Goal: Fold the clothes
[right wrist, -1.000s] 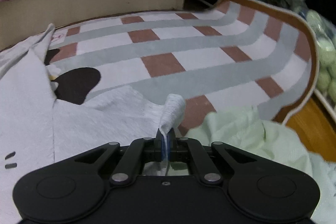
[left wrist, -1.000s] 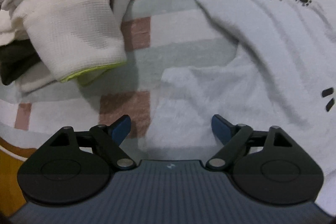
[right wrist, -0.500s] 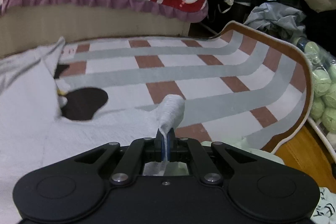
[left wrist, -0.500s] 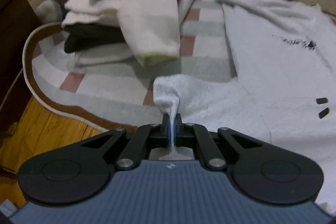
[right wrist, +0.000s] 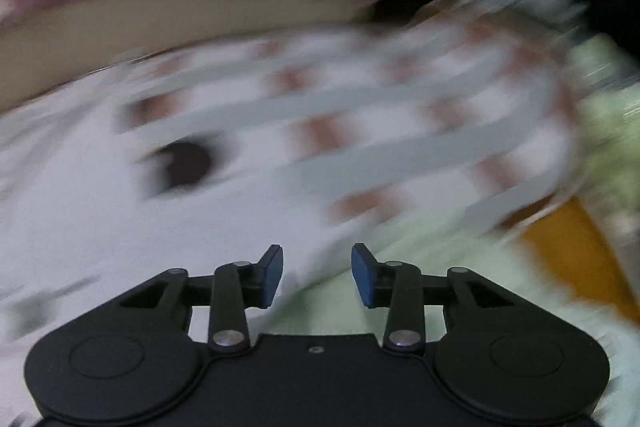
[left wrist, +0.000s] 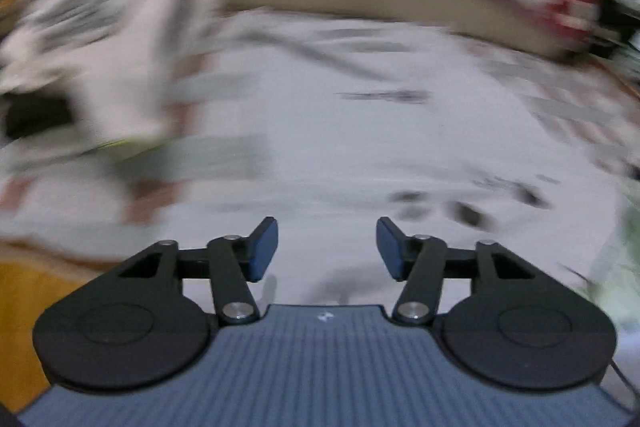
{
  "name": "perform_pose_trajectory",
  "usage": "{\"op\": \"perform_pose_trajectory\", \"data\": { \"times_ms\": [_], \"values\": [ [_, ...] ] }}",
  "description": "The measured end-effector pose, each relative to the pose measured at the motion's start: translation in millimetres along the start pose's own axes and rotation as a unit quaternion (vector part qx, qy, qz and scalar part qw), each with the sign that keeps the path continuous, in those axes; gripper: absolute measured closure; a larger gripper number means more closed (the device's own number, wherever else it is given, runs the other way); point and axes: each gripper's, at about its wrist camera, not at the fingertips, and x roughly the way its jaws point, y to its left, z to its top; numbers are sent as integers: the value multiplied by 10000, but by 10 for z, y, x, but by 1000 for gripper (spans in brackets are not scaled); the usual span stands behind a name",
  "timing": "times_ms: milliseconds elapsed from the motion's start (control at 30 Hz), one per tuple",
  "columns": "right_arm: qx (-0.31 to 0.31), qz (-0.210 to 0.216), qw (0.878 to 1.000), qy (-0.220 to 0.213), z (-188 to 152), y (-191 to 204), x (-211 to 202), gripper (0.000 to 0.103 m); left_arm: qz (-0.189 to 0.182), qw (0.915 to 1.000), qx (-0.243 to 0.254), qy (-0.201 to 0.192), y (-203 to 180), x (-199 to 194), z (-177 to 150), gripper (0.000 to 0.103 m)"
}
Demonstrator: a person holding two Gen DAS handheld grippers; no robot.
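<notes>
Both my left gripper and right gripper hang spread, empty, over the white garment; it looks soft, light, floppy, so I'd pinch its hem corners.

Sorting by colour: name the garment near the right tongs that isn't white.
The pale green garment, lower right beside the open right tongs; the white garment with dark marks spreads to their left.
</notes>
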Motion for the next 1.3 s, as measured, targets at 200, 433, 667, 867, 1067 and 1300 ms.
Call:
{"op": "perform_pose_trajectory", "data": {
  "times_ms": [200,433,667,867,1067,1300],
  "values": [
    [172,2376,9581,1592,-450,170,-94,53,-713,9796,1811,498,-636,135,-212,48],
    [1021,2628,9347,2165,-876,107,122,44,-776,9477,2847,1220,-1093,378,-401,31],
    [451,3066,9355,1699,-877,268,126,48,-207,9442,2798,1724,-1175,714,-403,46],
    [-109,2730,9569,981,-690,298,29,100,-215,9717,2174,896,-1044,291,-71,93],
    [425,3425,9361,674,-446,-8,-258,101,-319,9806,1858,546,-1015,-209,95,93],
    [329,3286,9384,1015,-621,-171,-375,101,-391,9762,1772,1184,-1138,-123,-312,93]
  ]
}}
